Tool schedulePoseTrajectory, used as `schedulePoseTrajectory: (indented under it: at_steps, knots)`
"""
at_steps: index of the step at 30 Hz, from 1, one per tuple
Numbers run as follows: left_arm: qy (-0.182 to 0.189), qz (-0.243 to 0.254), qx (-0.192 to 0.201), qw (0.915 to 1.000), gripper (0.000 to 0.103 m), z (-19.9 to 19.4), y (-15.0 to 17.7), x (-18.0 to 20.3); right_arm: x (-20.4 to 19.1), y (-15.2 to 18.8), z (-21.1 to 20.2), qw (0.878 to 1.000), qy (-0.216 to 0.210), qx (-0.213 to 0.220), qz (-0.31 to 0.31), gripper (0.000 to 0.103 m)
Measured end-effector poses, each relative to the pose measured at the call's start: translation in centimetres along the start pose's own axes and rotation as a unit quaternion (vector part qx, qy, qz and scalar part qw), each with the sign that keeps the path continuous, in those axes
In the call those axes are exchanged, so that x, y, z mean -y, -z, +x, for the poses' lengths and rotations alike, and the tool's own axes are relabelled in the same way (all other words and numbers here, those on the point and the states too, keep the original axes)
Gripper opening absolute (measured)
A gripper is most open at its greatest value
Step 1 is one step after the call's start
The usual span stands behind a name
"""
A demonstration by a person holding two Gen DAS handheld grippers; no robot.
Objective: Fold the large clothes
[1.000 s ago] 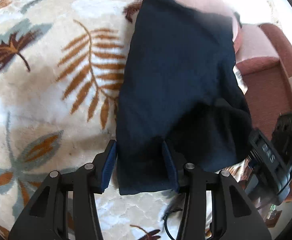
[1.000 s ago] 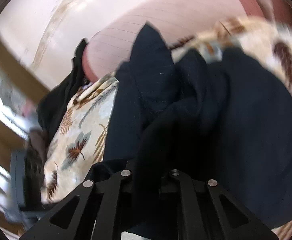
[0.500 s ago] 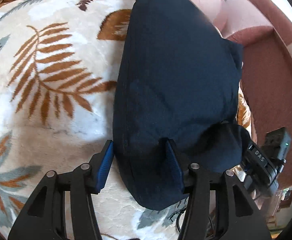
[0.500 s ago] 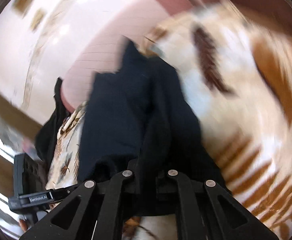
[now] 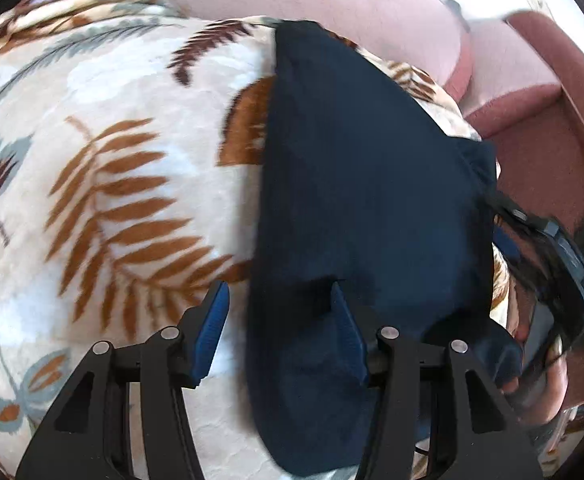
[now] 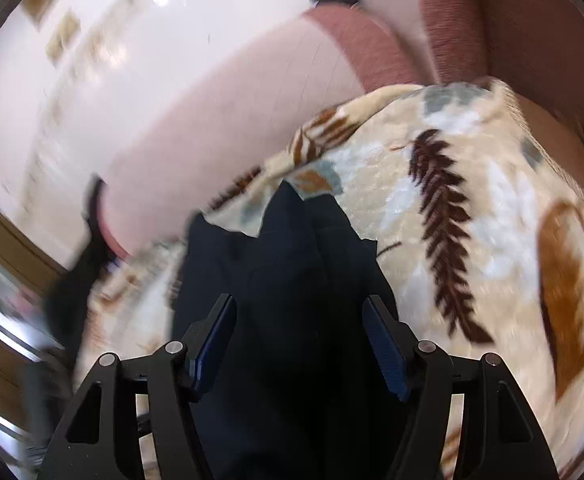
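Note:
A dark navy garment (image 5: 364,184) lies folded into a long strip on a cream blanket with brown fern leaves (image 5: 123,184). My left gripper (image 5: 279,300) is open, its blue pads astride the garment's near left edge; the right pad rests on the cloth. In the right wrist view the same garment (image 6: 292,264) lies between the fingers of my right gripper (image 6: 298,312), which stands open with the cloth loose between its pads. The right gripper also shows in the left wrist view (image 5: 564,264) at the garment's right edge.
The blanket (image 6: 472,208) covers a sofa seat. A pink backrest (image 5: 292,8) runs along the far side and a reddish-brown armrest (image 5: 540,128) stands on the right. A black garment (image 6: 79,280) hangs over the far sofa edge.
The right gripper was shut on the navy garment and has now opened, letting the cloth down onto the blanket. The left gripper stayed open over the garment's edge while its view shifted.

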State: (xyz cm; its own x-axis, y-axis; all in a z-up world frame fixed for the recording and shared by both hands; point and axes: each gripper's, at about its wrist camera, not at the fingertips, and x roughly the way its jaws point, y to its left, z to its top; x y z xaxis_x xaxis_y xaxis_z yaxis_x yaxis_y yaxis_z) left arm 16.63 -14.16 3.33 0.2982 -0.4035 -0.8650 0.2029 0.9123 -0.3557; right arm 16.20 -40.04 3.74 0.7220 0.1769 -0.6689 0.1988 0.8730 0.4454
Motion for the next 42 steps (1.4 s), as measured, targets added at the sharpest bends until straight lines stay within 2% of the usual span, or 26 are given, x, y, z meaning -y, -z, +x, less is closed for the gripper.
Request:
schedulePoseTrajectory:
  at_steps: [1,2,4,5,6,8,10,12,13,15,16,18,20,21,22,23,24,25,27,29,31,34,35,36,39,42]
  knots:
    - [-0.003,0.008,0.003,1.0000,0.051,0.2,-0.2,0.6,-0.5,-0.4,0.4,1.000,-0.007,-0.001,-0.024,0.005]
    - [-0.002,0.016,0.007,0.9999,0.052,0.3,-0.3,1.1,-0.4,-0.6,-0.1,0.999,-0.010,0.013,-0.030,0.002]
    - [-0.004,0.027,0.015,0.9995,0.058,0.9,-0.4,1.6,0.8,-0.8,-0.6,0.999,-0.015,0.047,-0.023,0.001]
    - [-0.009,0.032,0.019,0.9993,0.065,1.2,-0.3,1.8,1.6,-0.8,-0.1,0.999,-0.006,0.044,-0.013,0.001]
    - [-0.013,0.032,0.020,0.9992,0.069,2.2,-0.8,1.8,2.8,-0.7,1.2,1.000,0.006,0.027,0.003,0.001]
    - [-0.012,0.029,0.008,0.9995,0.070,3.7,-1.2,2.1,4.9,0.1,4.1,0.999,0.022,-0.025,0.029,0.001]
    - [-0.007,0.025,0.000,0.9997,0.070,3.7,-0.9,2.0,5.3,0.3,3.5,0.999,0.011,-0.018,0.043,0.001]
    - [-0.012,0.032,0.012,0.9994,0.070,2.7,-0.7,1.7,5.3,0.4,1.2,0.998,-0.019,-0.001,0.066,0.021]
    - [-0.018,0.033,0.021,0.9991,0.070,2.0,-0.4,1.4,5.3,0.8,0.0,0.997,-0.036,-0.001,0.073,0.024]
    - [-0.023,0.029,0.036,0.9987,0.070,0.8,0.1,0.5,4.9,2.0,-2.3,0.995,-0.071,-0.008,0.067,0.045]
    - [-0.028,0.026,0.039,0.9985,0.070,0.5,0.5,0.0,4.5,2.9,-3.5,0.995,-0.084,-0.008,0.059,0.050]
    - [-0.037,0.019,0.034,0.9985,0.070,0.6,1.1,-0.5,3.9,5.0,-4.8,0.994,-0.098,-0.025,0.050,0.071]
    - [-0.040,0.013,0.022,0.9989,0.070,1.0,1.9,-0.7,3.3,6.3,-4.4,0.991,-0.103,-0.073,0.039,0.072]
    - [-0.043,0.012,0.020,0.9988,0.070,1.0,2.2,-0.6,2.9,7.3,-4.2,0.989,-0.105,-0.096,0.030,0.071]
    - [-0.046,0.014,0.022,0.9986,0.070,0.8,2.7,-0.4,2.6,8.1,-4.6,0.989,-0.109,-0.098,0.018,0.067]
    - [-0.050,0.019,0.027,0.9982,0.070,0.5,3.0,-0.1,2.3,8.5,-5.0,0.989,-0.114,-0.091,0.004,0.038]
    - [-0.055,0.024,0.031,0.9977,0.070,0.3,3.3,0.2,1.9,8.7,-5.6,0.990,-0.112,-0.081,-0.027,0.003]
    - [-0.060,0.031,0.035,0.9971,0.070,0.1,3.6,0.6,1.7,8.9,-6.2,0.992,-0.091,-0.064,-0.051,0.003]
    - [-0.070,0.045,0.040,0.9957,0.072,0.2,4.1,1.3,2.9,9.4,-6.5,0.995,-0.071,-0.044,-0.049,0.000]
    - [-0.086,0.053,0.038,0.9941,0.075,0.8,4.4,1.9,5.0,10.2,-4.6,0.997,-0.033,-0.065,-0.033,0.000]
    - [-0.088,0.055,0.033,0.9941,0.075,1.2,4.6,2.2,6.7,11.0,-2.8,0.996,-0.028,-0.081,-0.017,0.000]
    - [-0.099,0.062,0.042,0.9922,0.075,0.9,4.7,2.6,6.7,10.3,-3.4,0.997,-0.028,-0.074,0.009,0.000]
    - [-0.103,0.065,0.042,0.9916,0.075,0.8,4.7,2.7,6.6,10.0,-3.6,0.997,-0.023,-0.074,0.010,0.001]
    - [-0.105,0.066,0.043,0.9913,0.075,0.8,4.6,2.8,6.2,9.9,-4.0,0.997,-0.018,-0.070,0.012,0.010]
    - [-0.105,0.067,0.046,0.9911,0.075,0.7,4.7,2.7,4.4,9.1,-6.7,1.000,0.001,-0.012,0.012,0.025]
    - [-0.106,0.064,0.044,0.9914,0.075,0.7,4.6,2.7,2.3,8.0,-8.4,0.998,-0.012,0.061,-0.020,0.041]
